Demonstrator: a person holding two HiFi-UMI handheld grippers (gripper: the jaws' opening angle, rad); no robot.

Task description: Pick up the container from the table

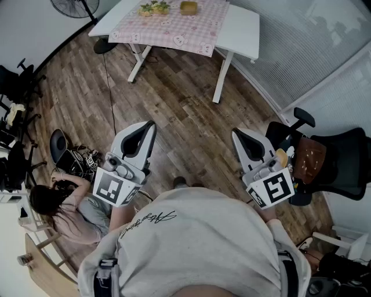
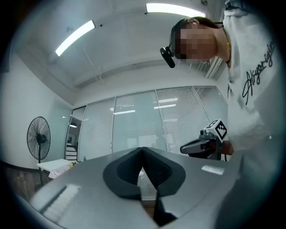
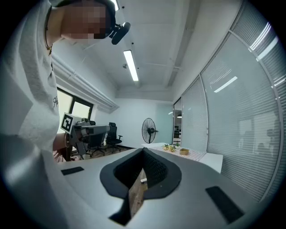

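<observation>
1. The left gripper (image 1: 152,123) and the right gripper (image 1: 235,132) are held level in front of the person's chest. Each has its jaws pressed together with nothing between them.
2. Beyond them is a stretch of brown wood-plank floor (image 1: 179,98), so both grippers are well apart from the task's thing.
3. At 12 o'clock in the head view stands the white table (image 1: 243,29), covered with a pink checked cloth (image 1: 174,26).
4. The small tan open container (image 1: 188,7) sits on that cloth near the table's far edge, just beside a cluster of yellow-green items (image 1: 153,8).
5. It lies at about 1 o'clock from the left gripper and 11 o'clock from the right, so neither looks clearly nearer.
6. The right gripper view has the container at 1 o'clock, off its closed tips, so I judge that hand the better aimed.
7. The container is too small to tell its long axis.
</observation>
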